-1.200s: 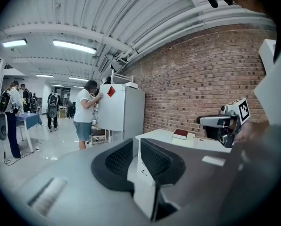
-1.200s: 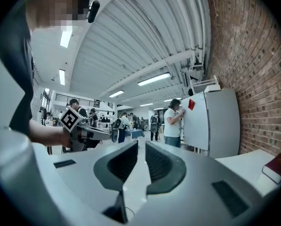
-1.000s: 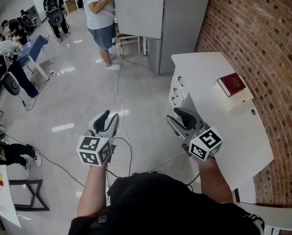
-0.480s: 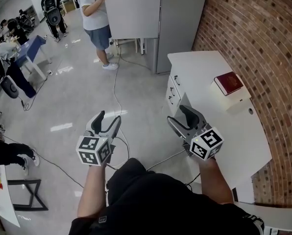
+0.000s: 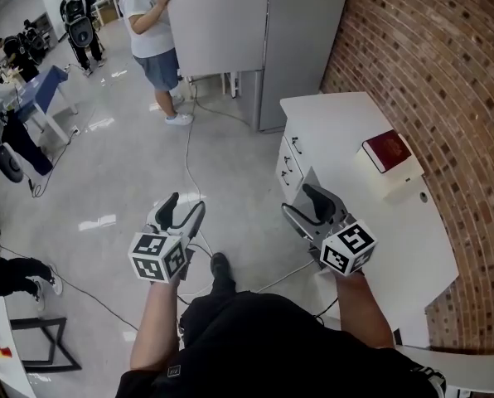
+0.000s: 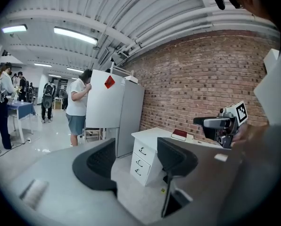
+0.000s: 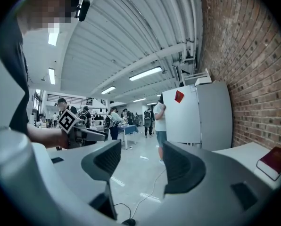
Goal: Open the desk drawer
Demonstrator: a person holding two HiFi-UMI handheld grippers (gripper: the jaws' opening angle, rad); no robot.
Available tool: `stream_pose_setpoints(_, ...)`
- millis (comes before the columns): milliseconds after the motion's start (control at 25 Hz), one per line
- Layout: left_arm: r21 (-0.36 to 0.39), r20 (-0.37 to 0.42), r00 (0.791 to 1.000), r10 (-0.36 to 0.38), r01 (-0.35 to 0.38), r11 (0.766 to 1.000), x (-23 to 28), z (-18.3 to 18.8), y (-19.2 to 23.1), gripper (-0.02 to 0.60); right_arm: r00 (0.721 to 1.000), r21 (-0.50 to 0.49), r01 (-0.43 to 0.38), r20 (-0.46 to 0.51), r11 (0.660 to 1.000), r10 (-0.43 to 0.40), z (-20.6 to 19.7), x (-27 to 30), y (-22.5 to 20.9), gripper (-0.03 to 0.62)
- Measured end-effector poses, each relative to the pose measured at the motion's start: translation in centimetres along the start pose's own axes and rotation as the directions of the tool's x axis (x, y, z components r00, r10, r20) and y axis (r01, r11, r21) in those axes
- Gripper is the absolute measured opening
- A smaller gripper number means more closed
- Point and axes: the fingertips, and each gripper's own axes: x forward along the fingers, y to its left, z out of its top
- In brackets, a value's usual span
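The white desk stands against the brick wall, its stack of three shut drawers facing the floor. In the left gripper view the drawers lie ahead between the jaws. My left gripper hangs over the floor, well left of the desk. My right gripper hovers by the desk's front edge, just below the drawers in the head view. Both pairs of jaws have just been opening and stand open, with nothing between them. A red book lies on a white box on the desk.
A tall grey cabinet stands beyond the desk, and a person stands at its white door. A cable runs across the shiny floor. A brick wall closes the right side. People and tables fill the far left.
Both grippers' jaws have spread wider. Both hands have shifted slightly, and the desk and cabinet have slid left in the head view.
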Motion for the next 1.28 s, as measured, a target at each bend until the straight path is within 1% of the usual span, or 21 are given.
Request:
stream_pose_setpoints(160,-0.01,-0.009,1.0,-0.006,0.006,1.0,2.0,0.4,3.1,0.262,1.0,0.024,0.0,-0.017,1.0,0.0,-0.2,3.7,-1.6,0.249)
stream_pose_setpoints(360,-0.037,-0.026,1.0,-0.003,0.002,0.999,4.9,0.9,8.8,0.262,0.998,0.036,-0.037,-0.054,0.999,0.039,-0.6,10.4,-1.9,0.249)
stream_pose_setpoints(560,-0.058,-0.037,0.999,-0.036,0.034,0.998,8.2,2.0,13.7,0.262,0.994,0.049,-0.037,-0.103,0.998,0.042,-0.8,16.6,-2.9,0.249)
stream_pose_setpoints(840,-0.083,-0.036,0.996,-0.087,0.084,0.993,11.2,3.0,19.6,0.262,0.988,0.033,-0.006,-0.157,0.999,0.011,0.0,23.3,-3.8,0.247)
stream_pose_setpoints(920,-0.091,-0.031,0.994,-0.101,0.098,0.991,11.7,3.2,21.0,0.262,0.986,0.023,-0.004,-0.167,1.0,0.008,0.3,24.9,-3.6,0.249)
stream_pose_setpoints(1000,-0.082,-0.029,0.993,-0.118,0.116,0.99,12.5,3.6,22.0,0.262,0.985,0.012,-0.004,-0.173,1.0,0.006,0.7,26.3,-3.4,0.247)
stream_pose_setpoints(1120,-0.087,-0.019,0.99,-0.139,0.137,0.987,13.3,4.2,22.7,0.262,0.98,0.007,0.001,-0.201,1.0,0.0,0.6,27.1,-3.6,0.249)
stream_pose_setpoints(1200,-0.098,-0.009,0.989,-0.149,0.147,0.984,13.5,4.1,22.8,0.261,0.976,0.005,0.013,-0.218,1.0,-0.012,0.3,27.4,-4.3,0.248)
stream_pose_setpoints(1280,-0.105,-0.018,0.986,-0.164,0.161,0.981,14.4,3.5,23.0,0.261,0.974,0.007,0.035,-0.225,0.999,-0.032,0.0,28.2,-5.5,0.248)
